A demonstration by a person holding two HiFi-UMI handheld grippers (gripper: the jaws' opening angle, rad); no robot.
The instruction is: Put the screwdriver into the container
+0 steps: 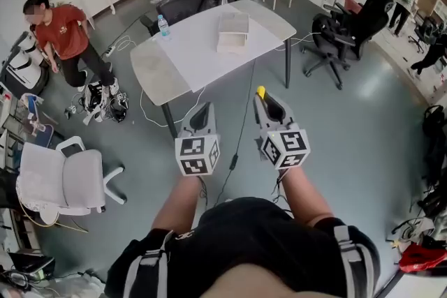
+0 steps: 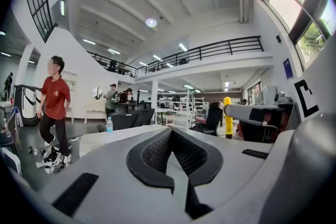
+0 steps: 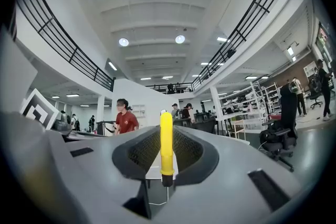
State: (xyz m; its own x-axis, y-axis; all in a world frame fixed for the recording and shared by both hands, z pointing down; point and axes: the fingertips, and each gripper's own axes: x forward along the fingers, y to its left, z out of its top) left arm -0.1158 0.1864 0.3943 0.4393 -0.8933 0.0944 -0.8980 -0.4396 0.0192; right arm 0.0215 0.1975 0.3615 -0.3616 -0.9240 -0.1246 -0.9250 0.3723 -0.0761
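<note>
A yellow-handled screwdriver (image 3: pixel 166 144) stands upright between the jaws of my right gripper (image 3: pixel 167 165), which is shut on it; its dark shaft end points down at the jaw base. From the head view, the yellow tip (image 1: pixel 260 91) pokes out ahead of the right gripper (image 1: pixel 265 100). My left gripper (image 1: pixel 202 109) is held level beside it, shut and holding nothing (image 2: pixel 170 132). The left gripper view also catches the screwdriver (image 2: pixel 227 115) off to the right. A white box-like container (image 1: pixel 232 31) sits on the white table (image 1: pixel 188 56), well ahead of both grippers.
A water bottle (image 1: pixel 163 26) stands at the table's far left corner. Black office chairs (image 1: pixel 342 31) are to the right and a white chair (image 1: pixel 66 178) at the near left. A person in a red shirt (image 1: pixel 66 38) stands left of the table. A cable (image 1: pixel 241 129) runs across the floor.
</note>
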